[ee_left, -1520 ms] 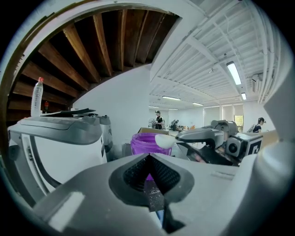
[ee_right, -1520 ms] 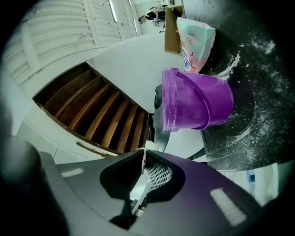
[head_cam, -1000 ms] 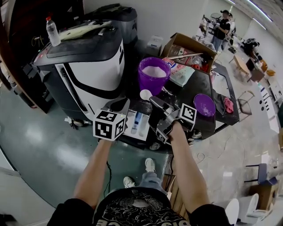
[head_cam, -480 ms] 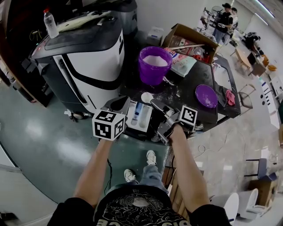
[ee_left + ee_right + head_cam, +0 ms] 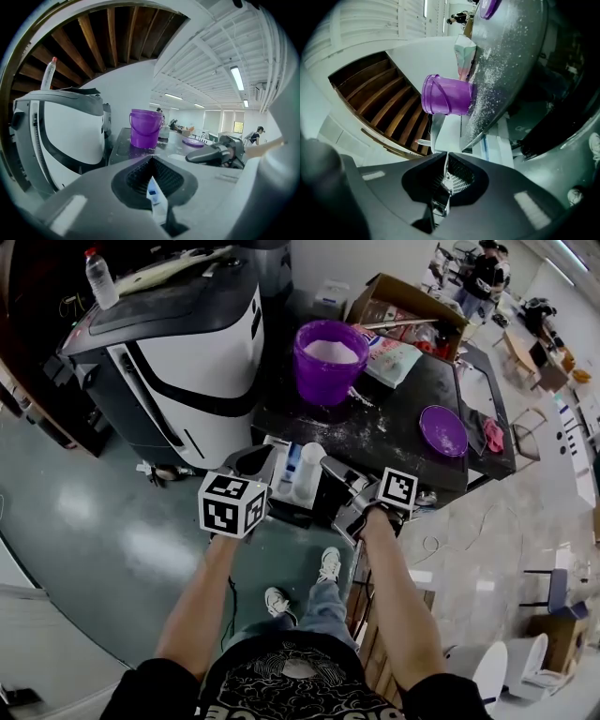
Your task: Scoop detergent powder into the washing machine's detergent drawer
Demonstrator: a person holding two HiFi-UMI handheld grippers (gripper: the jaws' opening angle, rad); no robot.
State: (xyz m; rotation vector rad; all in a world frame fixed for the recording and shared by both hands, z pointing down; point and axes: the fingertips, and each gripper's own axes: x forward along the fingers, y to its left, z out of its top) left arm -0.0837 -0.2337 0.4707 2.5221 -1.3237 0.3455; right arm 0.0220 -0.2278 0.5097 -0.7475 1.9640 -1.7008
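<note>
between the jaws of the left gripper [image 5: 152, 161]: a thin white strip with a blue mark, an edge of the detergent drawer [image 5: 284, 491]; jaws closed down onto it. right gripper [image 5: 330, 472]: rolled onto its side, jaws pinched on the handle of the white scoop [image 5: 308, 468]. scoop bowl just ahead of the right jaws, tipped, over the drawer. scoop contents not visible. beyond both jaw sets: purple bucket [image 5: 328, 362] of white powder, upright on the dark table [image 5: 412, 451], loose powder scattered beside it. white-and-black machine [image 5: 178, 352] left of the left jaws.
</note>
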